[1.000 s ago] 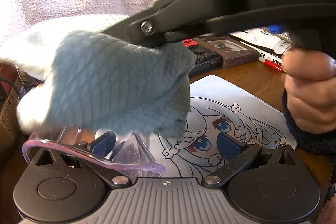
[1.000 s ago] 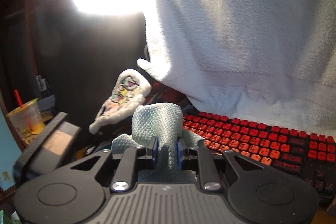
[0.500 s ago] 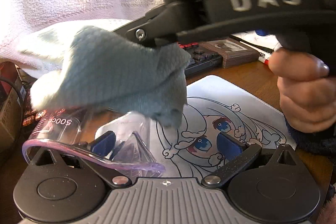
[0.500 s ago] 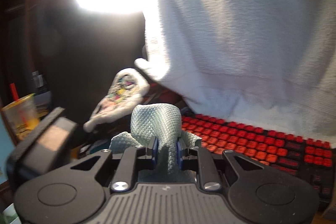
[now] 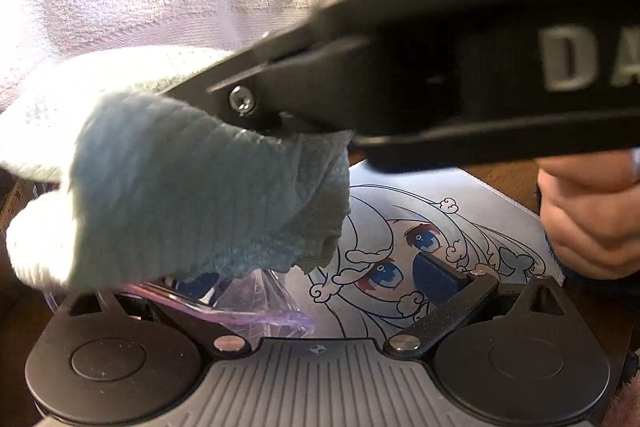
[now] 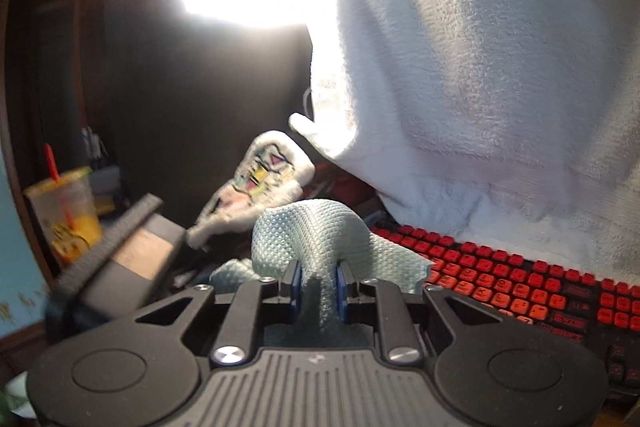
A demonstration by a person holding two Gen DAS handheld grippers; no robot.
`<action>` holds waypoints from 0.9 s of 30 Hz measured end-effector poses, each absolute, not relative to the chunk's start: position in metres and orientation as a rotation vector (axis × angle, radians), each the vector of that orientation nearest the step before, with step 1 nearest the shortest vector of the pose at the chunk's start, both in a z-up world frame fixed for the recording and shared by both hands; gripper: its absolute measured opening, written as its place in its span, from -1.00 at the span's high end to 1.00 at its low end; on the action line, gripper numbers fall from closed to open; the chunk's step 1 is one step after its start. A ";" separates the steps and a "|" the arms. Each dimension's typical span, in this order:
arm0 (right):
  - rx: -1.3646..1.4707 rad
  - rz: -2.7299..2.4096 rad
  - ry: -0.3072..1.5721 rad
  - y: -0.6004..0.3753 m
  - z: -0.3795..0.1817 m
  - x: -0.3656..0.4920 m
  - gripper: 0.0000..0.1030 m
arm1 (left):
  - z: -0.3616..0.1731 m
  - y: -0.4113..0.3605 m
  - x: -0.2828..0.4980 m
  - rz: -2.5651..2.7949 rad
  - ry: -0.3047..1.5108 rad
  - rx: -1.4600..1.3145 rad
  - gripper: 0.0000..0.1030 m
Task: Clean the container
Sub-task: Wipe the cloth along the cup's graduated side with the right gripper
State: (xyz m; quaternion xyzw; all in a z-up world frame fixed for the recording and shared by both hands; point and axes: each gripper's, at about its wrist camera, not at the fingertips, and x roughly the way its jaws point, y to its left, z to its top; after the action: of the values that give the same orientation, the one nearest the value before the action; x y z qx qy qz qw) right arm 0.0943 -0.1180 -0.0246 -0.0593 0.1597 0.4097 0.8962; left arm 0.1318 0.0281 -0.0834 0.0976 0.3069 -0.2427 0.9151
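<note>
In the left wrist view, the clear container [image 5: 224, 301], purple at the rim, is seen low and left, just in front of the camera. The left claw [image 5: 320, 279] is spread wide; its left finger appears to reach inside the container wall, while the right pad [image 5: 438, 277] stands free over the printed mat [image 5: 472, 211] on the worktop [image 5: 508, 175]. Whether the container is truly gripped cannot be told, since the near pad is largely hidden. The blue-grey cloth [image 5: 192, 195] is bunched directly over the container's mouth, carried by the right claw [image 5: 256, 115] entering from the upper right, with a hand [image 5: 592, 219] at its handle.

In the right wrist view, the right claw [image 6: 316, 287] is seen nearly closed, its blue pads pinching a fold of the cloth [image 6: 308, 231], which bulges out ahead of them. A red keyboard [image 6: 520, 287] and a white towel [image 6: 480, 67] lie beyond.

For a good wipe, the cloth is best pressed down into the mouth and swept around the inner wall, while the container is kept steady and the pinch is not relaxed.
</note>
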 end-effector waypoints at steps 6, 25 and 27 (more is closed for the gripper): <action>-0.098 0.746 0.346 -0.123 -0.024 0.109 0.67 | -0.084 0.029 0.132 -0.499 0.632 0.201 -1.00; -0.138 0.685 0.325 -0.115 -0.023 0.104 0.67 | -0.083 0.027 0.129 -0.499 0.631 0.201 -1.00; -0.136 0.654 0.330 -0.116 -0.023 0.108 0.67 | -0.083 0.028 0.129 -0.499 0.631 0.201 -1.00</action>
State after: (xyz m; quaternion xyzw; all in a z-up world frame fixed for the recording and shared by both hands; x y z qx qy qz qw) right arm 0.1081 -0.1160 -0.0230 -0.0664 0.1613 0.3196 0.9313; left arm 0.1287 0.0276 -0.0833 0.0976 0.3065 -0.2424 0.9153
